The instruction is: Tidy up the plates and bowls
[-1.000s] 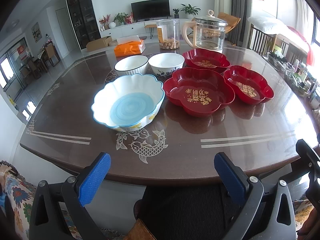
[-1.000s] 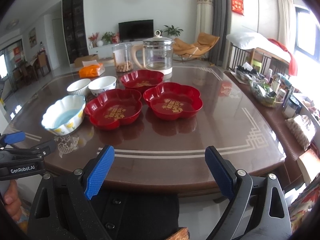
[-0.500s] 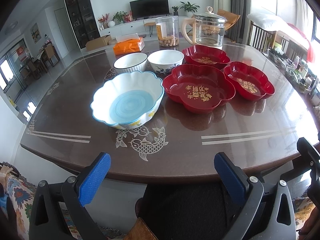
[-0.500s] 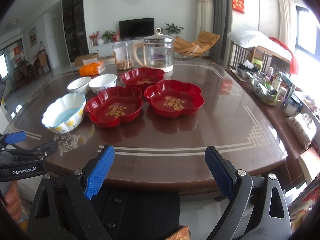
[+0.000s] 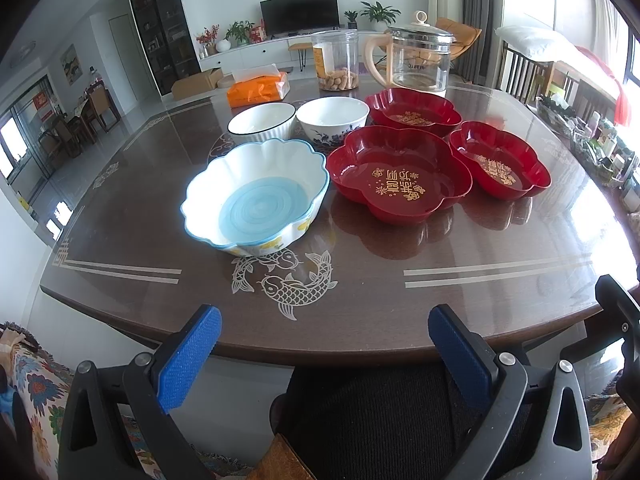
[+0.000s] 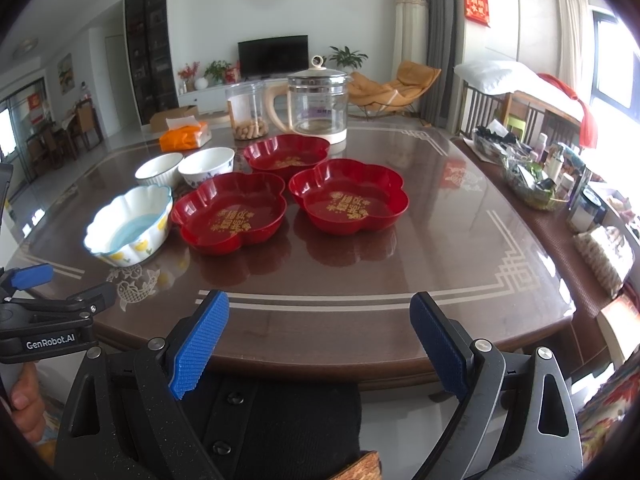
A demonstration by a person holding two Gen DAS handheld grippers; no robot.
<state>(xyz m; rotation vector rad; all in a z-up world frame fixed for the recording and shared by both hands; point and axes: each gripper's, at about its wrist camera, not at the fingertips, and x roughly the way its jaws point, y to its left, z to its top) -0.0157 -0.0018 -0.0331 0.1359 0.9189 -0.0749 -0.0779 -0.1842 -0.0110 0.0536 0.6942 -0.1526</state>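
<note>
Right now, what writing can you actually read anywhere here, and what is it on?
"GenRobot.AI": white print on the black body of the left tongs.
Gold characters on the three red dishes: too stylised to read.
Gold characters on the red wall hanging: too small.
Label on the clear jar: blurred.

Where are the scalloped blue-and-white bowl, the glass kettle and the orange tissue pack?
scalloped blue-and-white bowl (image 5: 262, 208), left wrist view, on its blue inner bottom.
glass kettle (image 5: 420, 62), left wrist view, on its clear glass body.
orange tissue pack (image 6: 182, 136), right wrist view, on its orange front.

"GenRobot.AI" on left tool (image 6: 32, 280)
</note>
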